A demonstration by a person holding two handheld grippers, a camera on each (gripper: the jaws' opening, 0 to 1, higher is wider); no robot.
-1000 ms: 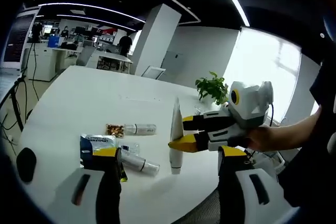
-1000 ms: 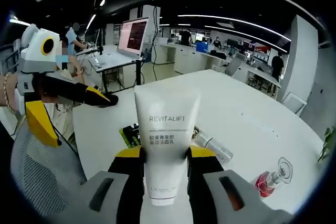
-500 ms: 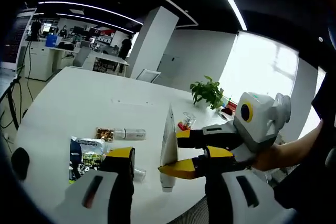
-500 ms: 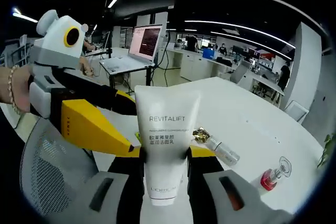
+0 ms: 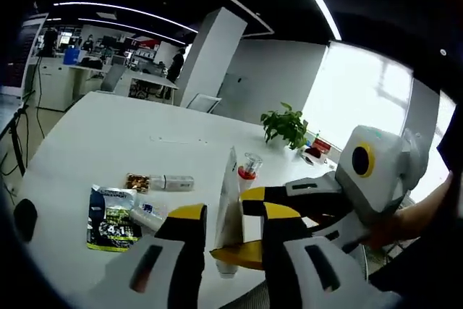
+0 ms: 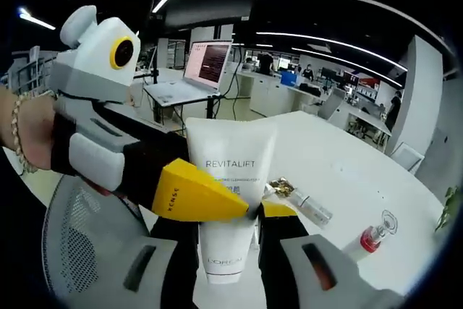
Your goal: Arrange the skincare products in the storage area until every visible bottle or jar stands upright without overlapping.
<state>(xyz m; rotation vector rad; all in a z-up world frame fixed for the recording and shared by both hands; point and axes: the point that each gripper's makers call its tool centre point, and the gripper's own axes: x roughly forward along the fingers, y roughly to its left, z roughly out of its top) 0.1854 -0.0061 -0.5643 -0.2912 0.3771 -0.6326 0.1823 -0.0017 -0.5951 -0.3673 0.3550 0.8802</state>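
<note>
1. Left gripper (image 6: 242,211) has closed in on the white tube (image 6: 230,200), jaws now straddling it w/o clear contact.
2. Right gripper (image 6: 228,211) clamps tube upright above counter (image 5: 108,142), apparently for handover.

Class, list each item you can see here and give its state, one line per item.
Tube: upright, cap down, gripped by right gripper.
Left gripper: closing on tube, grip unclear.
Clear bottle: lying flat.
Red bottle: lying tilted.
Sachet: flat on table.
</note>
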